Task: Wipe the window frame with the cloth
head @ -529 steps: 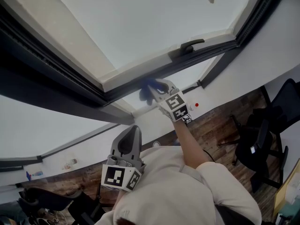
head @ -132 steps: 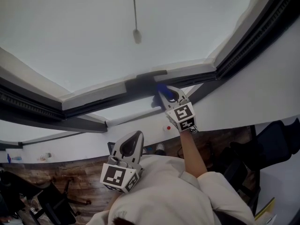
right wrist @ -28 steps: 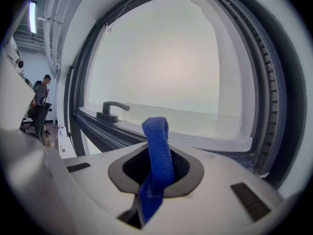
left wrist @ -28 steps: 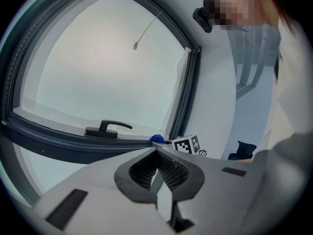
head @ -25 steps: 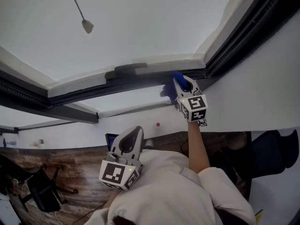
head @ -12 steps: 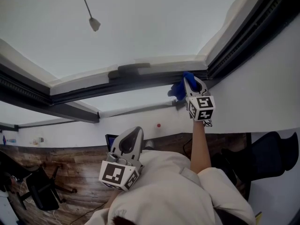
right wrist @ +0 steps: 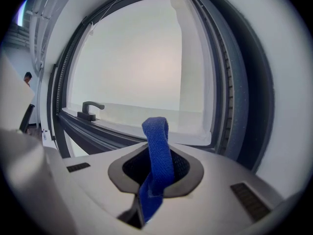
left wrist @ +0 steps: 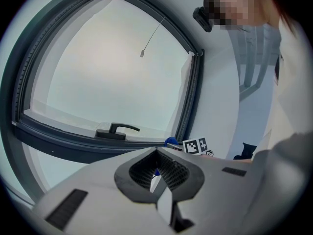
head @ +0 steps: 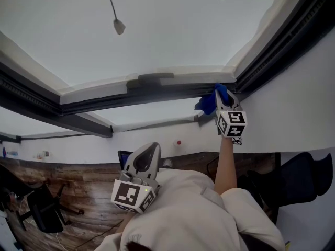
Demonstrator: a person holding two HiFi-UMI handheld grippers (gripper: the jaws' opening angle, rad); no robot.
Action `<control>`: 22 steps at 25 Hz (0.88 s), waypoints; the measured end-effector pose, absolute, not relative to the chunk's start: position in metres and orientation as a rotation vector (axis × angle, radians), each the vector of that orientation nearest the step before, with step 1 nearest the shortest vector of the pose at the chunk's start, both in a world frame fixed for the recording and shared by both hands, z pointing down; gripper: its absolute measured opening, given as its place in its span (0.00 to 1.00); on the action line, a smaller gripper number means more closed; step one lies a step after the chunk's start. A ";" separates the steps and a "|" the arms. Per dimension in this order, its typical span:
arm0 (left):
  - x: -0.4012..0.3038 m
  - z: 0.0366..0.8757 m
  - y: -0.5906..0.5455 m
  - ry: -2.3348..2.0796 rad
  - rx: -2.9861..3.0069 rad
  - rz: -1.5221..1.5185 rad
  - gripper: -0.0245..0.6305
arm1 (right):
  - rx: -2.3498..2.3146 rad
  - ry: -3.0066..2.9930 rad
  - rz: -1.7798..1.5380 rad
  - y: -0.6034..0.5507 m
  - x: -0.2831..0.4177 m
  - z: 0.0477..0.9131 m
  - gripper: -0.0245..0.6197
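My right gripper (head: 222,99) is raised to the dark window frame (head: 172,91) near its right corner, shut on a blue cloth (head: 210,102) that presses against the frame's lower rail. In the right gripper view the blue cloth (right wrist: 156,160) sticks up from between the shut jaws, with the frame's corner (right wrist: 215,136) just beyond. My left gripper (head: 148,151) hangs low by the person's chest, shut and holding nothing. The left gripper view shows the window handle (left wrist: 115,130) and the right gripper's marker cube (left wrist: 195,145) far off.
A black window handle (head: 154,78) sits on the rail left of the cloth. A blind cord with a weight (head: 119,26) hangs in front of the pane. White wall (head: 293,103) lies to the right. Below are a wood floor (head: 68,182) and dark chairs (head: 39,213).
My right gripper has slid the blue cloth to the right along the lower rail, toward the frame's right corner. The left gripper has stayed put.
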State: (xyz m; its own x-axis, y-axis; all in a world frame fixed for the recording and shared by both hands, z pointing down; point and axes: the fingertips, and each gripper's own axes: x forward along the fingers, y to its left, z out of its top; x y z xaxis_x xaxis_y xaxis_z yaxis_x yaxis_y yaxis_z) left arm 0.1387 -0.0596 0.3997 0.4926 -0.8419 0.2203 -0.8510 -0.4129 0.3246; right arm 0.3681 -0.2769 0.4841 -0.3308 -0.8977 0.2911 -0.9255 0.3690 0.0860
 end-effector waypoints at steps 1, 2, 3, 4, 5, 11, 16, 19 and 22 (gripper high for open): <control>0.137 0.400 -0.060 -1.414 2.346 0.030 0.05 | 1.621 -2.340 0.138 -0.278 0.371 0.484 0.12; 0.136 0.399 -0.060 -1.420 2.343 0.029 0.05 | 1.630 -2.336 0.139 -0.279 0.374 0.484 0.12; 0.134 0.399 -0.060 -1.427 2.340 0.026 0.05 | 1.640 -2.330 0.141 -0.279 0.377 0.484 0.12; 0.133 0.399 -0.060 -1.433 2.337 0.025 0.05 | 1.650 -2.324 0.145 -0.280 0.380 0.484 0.12; 0.131 0.398 -0.059 -1.438 2.333 0.024 0.05 | 1.661 -2.318 0.148 -0.280 0.383 0.484 0.12; 0.124 0.397 -0.058 -1.466 2.322 0.023 0.05 | 1.727 -2.288 0.161 -0.283 0.400 0.483 0.12; 0.119 0.396 -0.055 -1.493 2.316 0.021 0.05 | 1.764 -2.265 0.171 -0.284 0.411 0.483 0.12; 0.115 0.394 -0.054 -1.509 2.312 0.016 0.05 | 1.790 -2.240 0.162 -0.285 0.417 0.483 0.12; 0.111 0.393 -0.052 -1.526 2.306 0.010 0.05 | 1.809 -2.220 0.155 -0.285 0.422 0.483 0.12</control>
State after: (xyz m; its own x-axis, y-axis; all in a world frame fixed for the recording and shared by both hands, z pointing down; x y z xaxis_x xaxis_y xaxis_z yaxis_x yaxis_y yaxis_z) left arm 0.1115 -0.0522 0.3926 0.4122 -0.8870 0.2081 -0.8895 -0.3424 0.3025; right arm 0.4221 -0.2849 0.4831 -0.1820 -0.9438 0.2758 -0.9730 0.2134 0.0881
